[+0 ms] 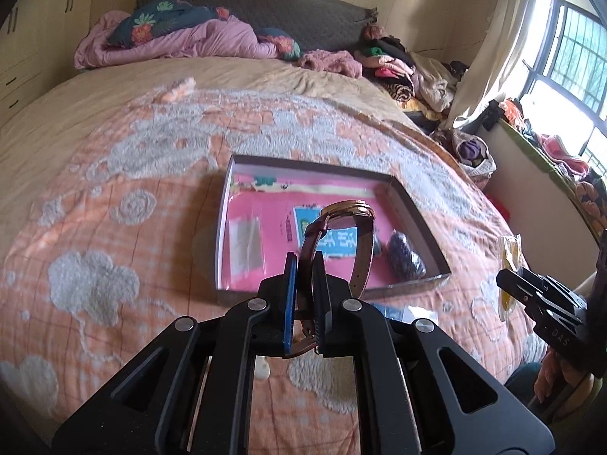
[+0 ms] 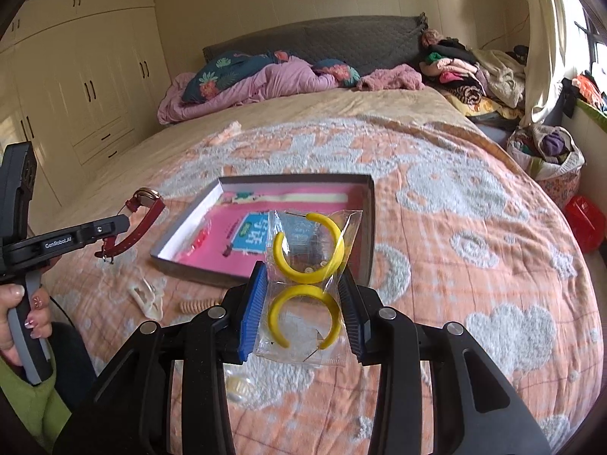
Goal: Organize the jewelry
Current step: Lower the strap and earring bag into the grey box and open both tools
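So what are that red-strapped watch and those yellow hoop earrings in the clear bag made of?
The red-strapped watch: its band looks like leather or imitation leather, with a dull sheen and a stiff curve; the case looks like gold-toned metal, shiny at the rim. The yellow hoop earrings look like plastic or resin, opaque and smooth with thin metal pins. Their clear bag is glossy, crinkled plastic film.

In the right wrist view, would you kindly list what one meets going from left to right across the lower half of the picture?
Hand on the grey handle → left gripper holding the red-strapped watch → white hair clip → beige ridged piece → bag of yellow hoop earrings in the right gripper → red object beside the bed.
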{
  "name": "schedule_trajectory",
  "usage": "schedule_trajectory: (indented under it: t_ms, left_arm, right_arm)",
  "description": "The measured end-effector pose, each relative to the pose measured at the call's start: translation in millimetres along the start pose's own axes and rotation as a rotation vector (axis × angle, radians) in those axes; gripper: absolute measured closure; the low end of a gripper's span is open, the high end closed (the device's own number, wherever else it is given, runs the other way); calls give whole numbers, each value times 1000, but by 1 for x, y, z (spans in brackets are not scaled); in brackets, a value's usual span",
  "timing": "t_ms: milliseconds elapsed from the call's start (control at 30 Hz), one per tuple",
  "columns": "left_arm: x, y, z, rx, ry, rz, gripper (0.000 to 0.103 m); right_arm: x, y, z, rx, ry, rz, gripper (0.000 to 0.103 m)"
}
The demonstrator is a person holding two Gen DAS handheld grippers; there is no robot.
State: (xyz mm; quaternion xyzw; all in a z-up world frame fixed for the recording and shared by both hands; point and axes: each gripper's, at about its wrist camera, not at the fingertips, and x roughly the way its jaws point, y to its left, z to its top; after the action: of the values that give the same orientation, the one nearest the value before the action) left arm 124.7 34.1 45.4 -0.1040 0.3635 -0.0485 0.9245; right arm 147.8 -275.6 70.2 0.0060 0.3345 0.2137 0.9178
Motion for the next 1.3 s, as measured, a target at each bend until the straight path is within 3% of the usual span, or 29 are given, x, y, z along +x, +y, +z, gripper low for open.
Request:
schedule_trajectory:
  t_ms: [633, 1300]
  left_arm:
    - [11, -19, 45, 33, -55, -42, 101]
    - [56, -31, 49, 70, 5, -51, 100]
  right_arm:
    - [-5, -3, 55, -22, -106, -48, 67]
    - [43, -21, 70, -22, -49, -107, 67]
